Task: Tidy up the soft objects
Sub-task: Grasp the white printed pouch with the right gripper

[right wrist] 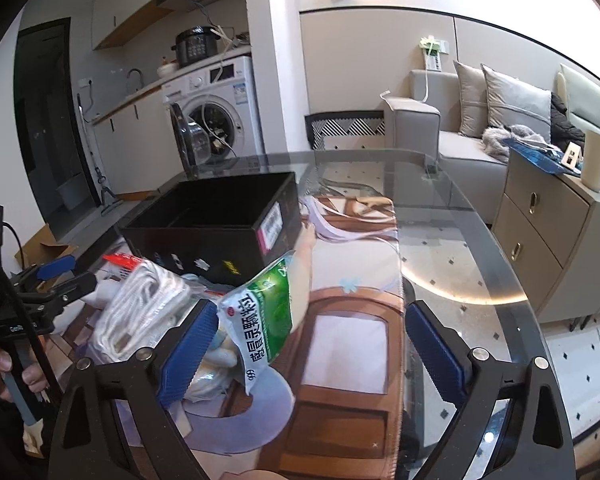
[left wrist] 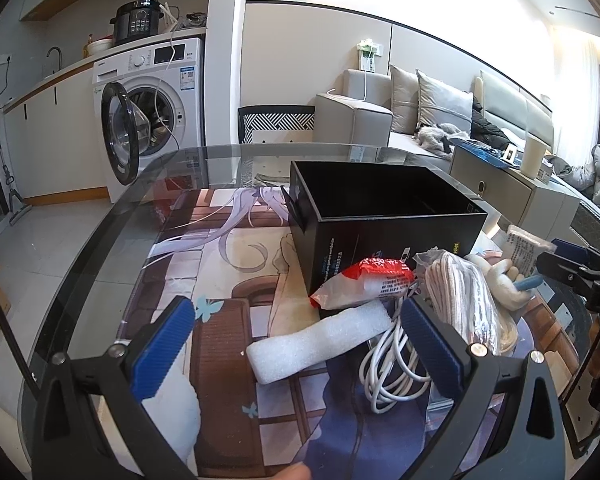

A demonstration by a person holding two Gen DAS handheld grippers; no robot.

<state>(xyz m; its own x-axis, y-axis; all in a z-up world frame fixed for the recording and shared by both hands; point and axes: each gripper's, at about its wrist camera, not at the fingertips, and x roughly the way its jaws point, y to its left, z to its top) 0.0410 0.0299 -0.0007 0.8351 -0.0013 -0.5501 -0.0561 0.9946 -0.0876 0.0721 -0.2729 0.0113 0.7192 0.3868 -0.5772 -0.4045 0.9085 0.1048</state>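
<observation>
An open black box (left wrist: 384,208) stands on the printed mat; it also shows in the right wrist view (right wrist: 216,216). In front of it lie a white foam piece (left wrist: 320,344), a red-and-white packet (left wrist: 364,284), a coiled white cable (left wrist: 392,376), a bagged white rope bundle (left wrist: 468,300) and a white plush toy (left wrist: 500,276). My left gripper (left wrist: 296,356) is open above the foam piece. My right gripper (right wrist: 312,352) is open; a green-and-white sachet (right wrist: 264,316) lies by its left finger, over the pile. The rope bundle (right wrist: 144,312) sits to its left.
The glass table (right wrist: 460,240) carries the printed mat (left wrist: 228,280). A washing machine (left wrist: 156,104) with its door open stands behind, a sofa (left wrist: 420,120) and a drawer cabinet (right wrist: 548,232) to the right. The right gripper (left wrist: 580,272) enters the left wrist view at the right edge.
</observation>
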